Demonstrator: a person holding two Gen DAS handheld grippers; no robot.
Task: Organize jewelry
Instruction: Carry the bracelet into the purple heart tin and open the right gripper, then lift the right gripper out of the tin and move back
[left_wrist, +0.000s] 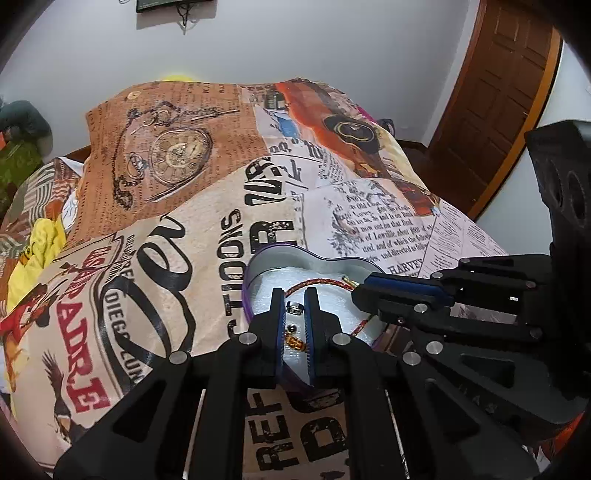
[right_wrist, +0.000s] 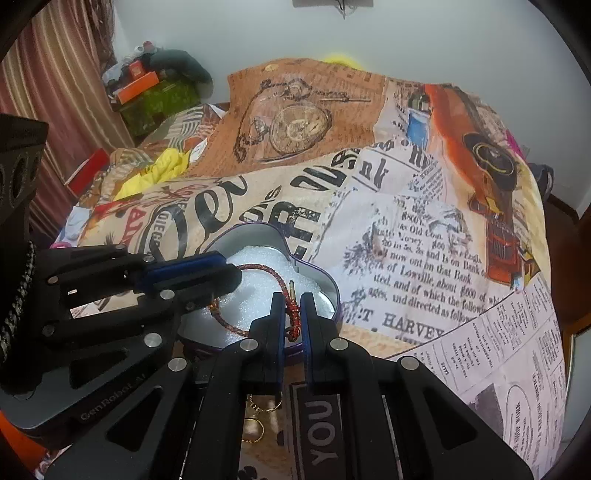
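White foam (right_wrist: 255, 291) lines a heart-shaped tin (right_wrist: 258, 236) with a purple rim, set on a bedspread (right_wrist: 406, 229) printed with newspaper text and a pocket watch. A red braided bracelet (right_wrist: 280, 284) lies curved across the foam inside the tin.

Right wrist view: the right gripper (right_wrist: 293, 314) sits at the tin's near rim, its jaws narrowed to a slim gap around the bracelet's knotted red end, which fills that gap; the fingers appear to pinch it. The bracelet's gold tip points away from the jaws. The left gripper (right_wrist: 207, 273) enters from the left, its tip over the foam and touching or just above the bracelet's far loop. Below the right gripper, near the lower edge, gold rings (right_wrist: 258, 424) lie on the bedspread outside the tin; the other view does not show them.

Left wrist view: the left gripper (left_wrist: 295, 317) hangs over the tin (left_wrist: 280, 258) with its jaws parted by a modest gap and holding nothing. Between its fingers, on the foam (left_wrist: 262, 291), lie a silver ring (left_wrist: 295, 307), a dark bead (left_wrist: 291, 328) and an amber beaded piece (left_wrist: 295, 344), all hidden in the right view. The bracelet (left_wrist: 317, 282) passes beyond the fingertips. The right gripper (left_wrist: 402, 291) reaches in from the right.

Bare bedspread (left_wrist: 184, 240) extends left of and beyond the tin; a wall (left_wrist: 295, 44) bounds the far side and a wooden door (left_wrist: 495, 103) the far right.
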